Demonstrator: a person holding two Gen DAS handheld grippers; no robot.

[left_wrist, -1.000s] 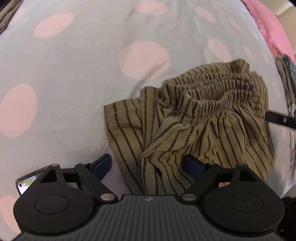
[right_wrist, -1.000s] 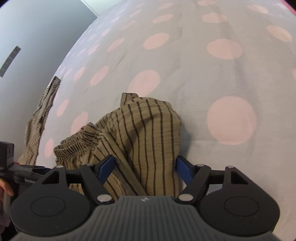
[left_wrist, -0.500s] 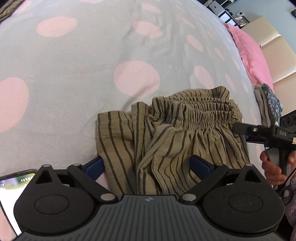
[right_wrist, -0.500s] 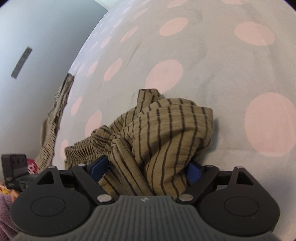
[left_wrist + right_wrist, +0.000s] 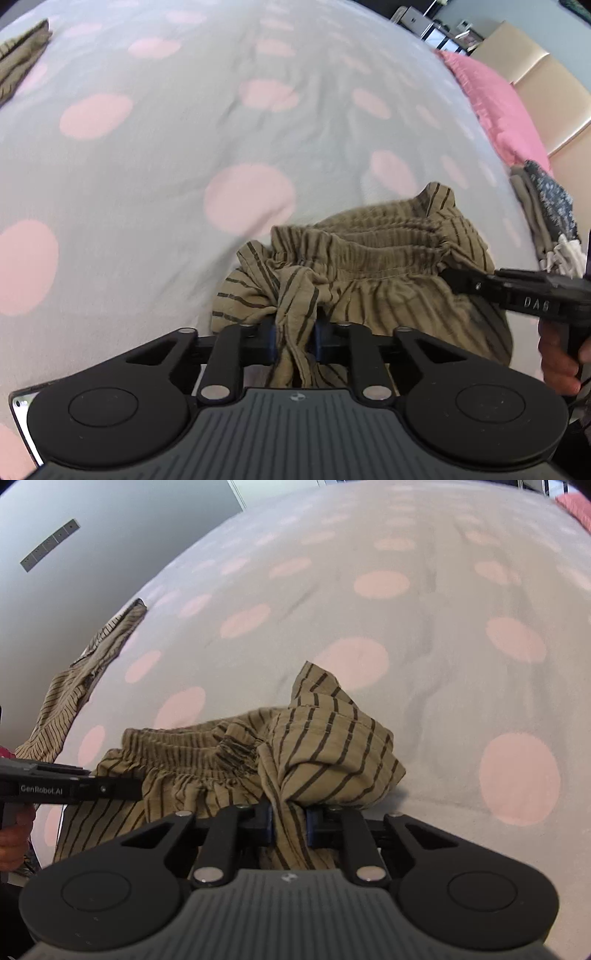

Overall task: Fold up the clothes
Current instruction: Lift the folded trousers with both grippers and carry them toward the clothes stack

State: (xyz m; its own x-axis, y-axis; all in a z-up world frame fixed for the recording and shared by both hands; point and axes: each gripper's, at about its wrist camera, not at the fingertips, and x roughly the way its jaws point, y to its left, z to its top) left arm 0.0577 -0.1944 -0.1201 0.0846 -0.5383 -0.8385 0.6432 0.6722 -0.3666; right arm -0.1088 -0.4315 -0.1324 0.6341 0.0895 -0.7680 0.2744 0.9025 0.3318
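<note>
Left wrist view shows the left claw (image 5: 294, 341) just squeezed shut on the striped shorts (image 5: 373, 266) lying bunched on the dotted bed (image 5: 147, 192); the right claw (image 5: 289, 823) also just pinched them

Olive-brown dark-striped fabric shorts (image 5: 373, 280) with gathered elastic waistband, crumpled on my dotted bed cover, two bunched folds pinched and raised, rest lying.

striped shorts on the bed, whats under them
The striped shorts lie bunched on the polka-dot sheet, which shows all round them. Whatever lies directly beneath is covered by cloth. Near the left gripper a phone corner shows beside them, not under.
</note>
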